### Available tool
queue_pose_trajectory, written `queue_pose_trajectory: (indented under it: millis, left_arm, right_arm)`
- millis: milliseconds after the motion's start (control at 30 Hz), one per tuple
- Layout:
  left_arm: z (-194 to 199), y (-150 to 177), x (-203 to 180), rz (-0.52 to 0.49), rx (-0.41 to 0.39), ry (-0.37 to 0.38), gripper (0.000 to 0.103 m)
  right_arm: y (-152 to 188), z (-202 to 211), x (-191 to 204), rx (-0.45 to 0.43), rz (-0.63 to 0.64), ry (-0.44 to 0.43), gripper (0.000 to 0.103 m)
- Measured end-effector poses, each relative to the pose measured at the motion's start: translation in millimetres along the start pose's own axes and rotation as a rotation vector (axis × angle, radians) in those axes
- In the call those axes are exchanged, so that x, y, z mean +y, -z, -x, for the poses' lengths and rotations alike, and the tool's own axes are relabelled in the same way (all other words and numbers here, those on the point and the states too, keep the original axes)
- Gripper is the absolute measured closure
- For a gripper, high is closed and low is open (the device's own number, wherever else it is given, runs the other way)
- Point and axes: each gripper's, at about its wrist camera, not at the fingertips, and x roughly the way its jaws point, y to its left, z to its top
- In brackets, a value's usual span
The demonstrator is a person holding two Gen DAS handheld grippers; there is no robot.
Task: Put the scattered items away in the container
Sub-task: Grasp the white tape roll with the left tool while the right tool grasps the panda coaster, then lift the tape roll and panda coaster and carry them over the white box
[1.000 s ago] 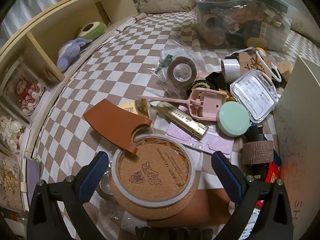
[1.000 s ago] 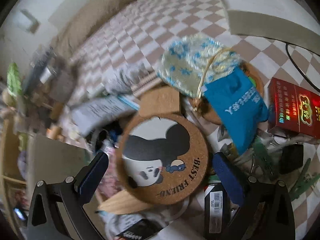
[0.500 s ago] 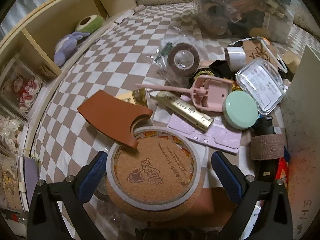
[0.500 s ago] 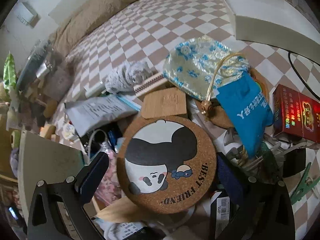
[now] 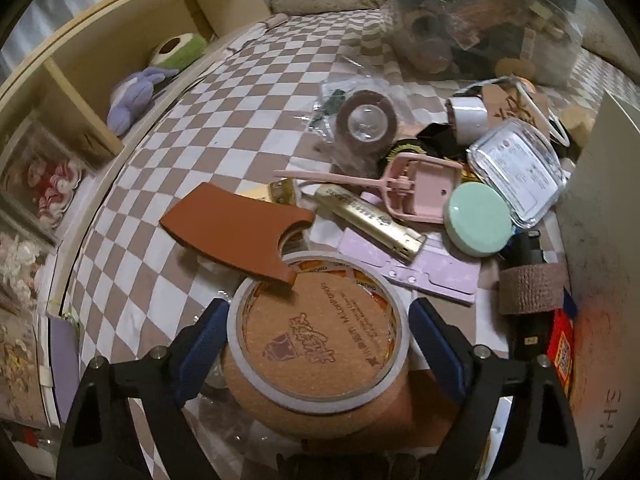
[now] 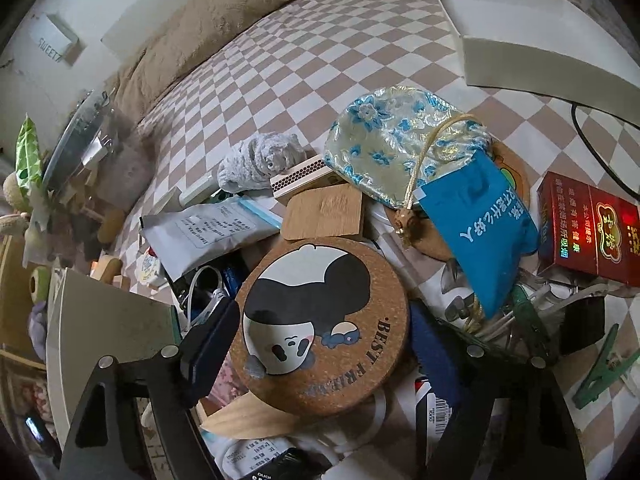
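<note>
Between the spread blue-padded fingers of the left gripper point(image 5: 318, 334) sits a grey tape roll point(image 5: 318, 330); the right gripper point(image 6: 326, 334) pinches a round cork panda coaster point(image 6: 322, 326).

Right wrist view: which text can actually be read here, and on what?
"BEST FRIEND": rim of the panda cork coaster.
"SWEET": white sign on the wall, cut off after that.
Chinese print on the red box, blue pouch and white packet: not read here.
</note>
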Motion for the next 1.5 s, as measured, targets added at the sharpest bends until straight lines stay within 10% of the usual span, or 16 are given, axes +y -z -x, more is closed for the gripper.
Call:
queue_pose_trajectory:
  millis: [933, 1500]
  left_arm:
    - [15, -1, -7, -0.023, -0.041, -0.015, 0.012]
    - [42, -9, -12, 0.047, -0.131, 0.127, 0.012]
  right_arm:
    - [6, -8, 18, -0.009, 0.141, 0.049, 0.0]
    - [5, -6, 32, -0.013, 0.184, 0.114, 0.004]
